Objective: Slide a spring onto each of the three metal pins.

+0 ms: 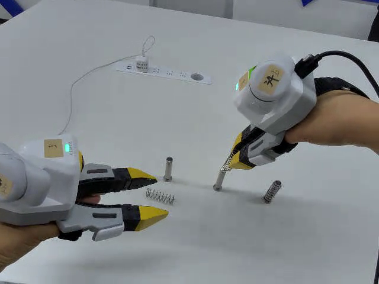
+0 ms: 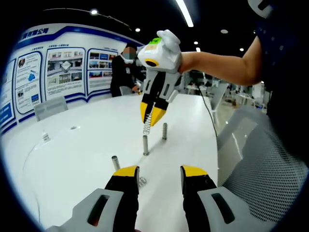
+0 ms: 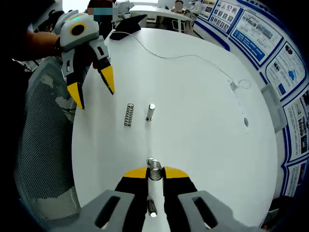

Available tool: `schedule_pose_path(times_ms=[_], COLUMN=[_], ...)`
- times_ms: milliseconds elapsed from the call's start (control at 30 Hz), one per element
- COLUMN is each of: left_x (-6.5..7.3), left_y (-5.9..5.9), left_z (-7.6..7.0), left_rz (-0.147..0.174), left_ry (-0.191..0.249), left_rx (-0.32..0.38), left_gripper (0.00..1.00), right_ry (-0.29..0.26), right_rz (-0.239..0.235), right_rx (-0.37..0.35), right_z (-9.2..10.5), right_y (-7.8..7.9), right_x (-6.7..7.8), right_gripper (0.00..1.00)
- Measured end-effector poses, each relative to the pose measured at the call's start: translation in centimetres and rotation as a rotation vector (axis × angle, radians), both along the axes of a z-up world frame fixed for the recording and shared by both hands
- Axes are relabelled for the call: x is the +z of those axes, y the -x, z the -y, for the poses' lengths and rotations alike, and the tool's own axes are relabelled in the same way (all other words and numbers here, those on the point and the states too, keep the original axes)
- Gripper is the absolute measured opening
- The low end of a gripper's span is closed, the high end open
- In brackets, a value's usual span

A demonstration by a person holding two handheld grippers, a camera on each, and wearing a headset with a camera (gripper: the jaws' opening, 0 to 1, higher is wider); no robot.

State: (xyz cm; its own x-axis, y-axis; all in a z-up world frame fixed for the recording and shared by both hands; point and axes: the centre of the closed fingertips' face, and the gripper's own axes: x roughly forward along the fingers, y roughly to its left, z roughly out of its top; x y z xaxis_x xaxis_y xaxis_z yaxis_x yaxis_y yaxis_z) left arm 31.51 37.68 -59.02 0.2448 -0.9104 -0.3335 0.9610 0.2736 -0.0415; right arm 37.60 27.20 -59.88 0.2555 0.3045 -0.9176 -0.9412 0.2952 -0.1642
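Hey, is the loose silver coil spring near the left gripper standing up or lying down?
Lying down: the silver coil spring rests on its side on the white table, beside an upright bare metal pin.

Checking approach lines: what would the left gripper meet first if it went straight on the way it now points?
The left gripper would most likely meet the loose spring lying just ahead of its open fingers, though its height above the spring is unclear.
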Motion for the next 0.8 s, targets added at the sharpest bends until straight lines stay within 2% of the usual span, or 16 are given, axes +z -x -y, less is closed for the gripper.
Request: schedule_pose_path(times_ms=[333,800], left_x=[-0.1,-0.5], left_y=[-0.2,-0.3], left_z=[-0.3,-0.9], left_rz=[-0.005,-0.013], left_ry=[0.003,0.006], left_rx=[0.017,0.044], left_gripper=[0.36,0.36], right_ry=[-0.011,0.02], right_rz=[-0.025,-0.078], right_rx=[0.0,0.016], right_z=[-0.3,-0.8], right_y=[-0.2,-0.5], right_x=[-0.5,-2.6], right_gripper=[0.12,0.12])
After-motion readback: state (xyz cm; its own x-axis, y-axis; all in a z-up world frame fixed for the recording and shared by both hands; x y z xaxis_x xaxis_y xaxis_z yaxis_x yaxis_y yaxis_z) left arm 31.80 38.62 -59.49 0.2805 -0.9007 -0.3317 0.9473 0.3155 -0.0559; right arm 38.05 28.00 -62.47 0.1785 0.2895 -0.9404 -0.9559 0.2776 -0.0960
